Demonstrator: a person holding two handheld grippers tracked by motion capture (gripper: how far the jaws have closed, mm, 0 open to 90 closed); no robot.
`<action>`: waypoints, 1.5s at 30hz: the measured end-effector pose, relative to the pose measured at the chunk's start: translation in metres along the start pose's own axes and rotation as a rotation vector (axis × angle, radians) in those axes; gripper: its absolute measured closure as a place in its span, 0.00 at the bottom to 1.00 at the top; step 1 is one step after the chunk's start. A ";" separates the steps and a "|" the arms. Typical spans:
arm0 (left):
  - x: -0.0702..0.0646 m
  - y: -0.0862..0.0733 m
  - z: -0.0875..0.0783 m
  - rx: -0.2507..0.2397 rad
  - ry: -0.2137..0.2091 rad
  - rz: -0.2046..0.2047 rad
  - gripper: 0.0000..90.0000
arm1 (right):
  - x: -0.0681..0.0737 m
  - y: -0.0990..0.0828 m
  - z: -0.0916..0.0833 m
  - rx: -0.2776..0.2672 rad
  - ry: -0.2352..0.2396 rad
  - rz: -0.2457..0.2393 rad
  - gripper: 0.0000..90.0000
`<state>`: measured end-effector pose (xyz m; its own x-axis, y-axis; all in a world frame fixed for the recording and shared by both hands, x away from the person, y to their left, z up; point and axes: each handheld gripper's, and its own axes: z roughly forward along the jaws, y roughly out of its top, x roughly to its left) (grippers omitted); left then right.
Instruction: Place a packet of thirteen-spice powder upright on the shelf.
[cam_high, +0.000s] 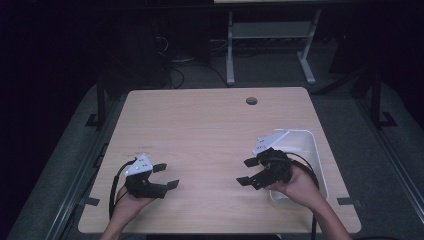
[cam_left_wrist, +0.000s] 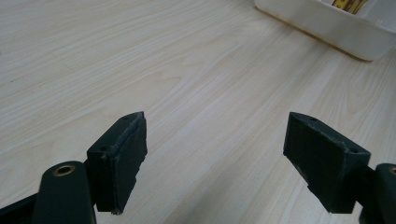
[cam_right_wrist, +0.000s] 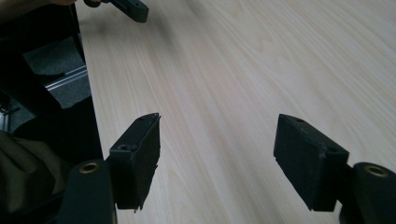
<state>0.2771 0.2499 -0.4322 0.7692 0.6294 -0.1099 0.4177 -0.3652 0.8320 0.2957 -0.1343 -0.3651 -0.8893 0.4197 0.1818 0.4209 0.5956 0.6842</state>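
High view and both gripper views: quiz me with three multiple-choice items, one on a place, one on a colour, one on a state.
1. Where does the bin sit on the table?
A. far left corner
B. right edge, by the right gripper
C. centre

2. What colour is the bin?
A. white
B. red
C. black

3. How do the left gripper jaws stand?
A. shut on a pencil
B. shut on nothing
C. open with nothing between

Answers:
1 B, the high view shows it along the right side.
2 A, its walls look white.
3 C, the left gripper view shows bare wood in the gap.
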 end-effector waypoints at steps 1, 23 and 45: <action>0.000 0.000 0.000 0.000 0.000 -0.001 0.23 | 0.001 0.001 0.002 0.001 0.005 0.005 0.34; 0.002 -0.001 -0.002 0.009 0.005 0.005 0.22 | 0.015 0.009 0.035 -0.014 0.054 0.004 0.32; 0.001 -0.001 -0.001 0.016 0.006 0.011 0.22 | 0.027 0.003 0.069 -0.006 0.087 -0.001 0.32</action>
<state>0.2764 0.2519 -0.4326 0.7711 0.6292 -0.0975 0.4168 -0.3831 0.8243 0.2854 -0.0740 -0.4062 -0.9020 0.3581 0.2412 0.4191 0.5918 0.6886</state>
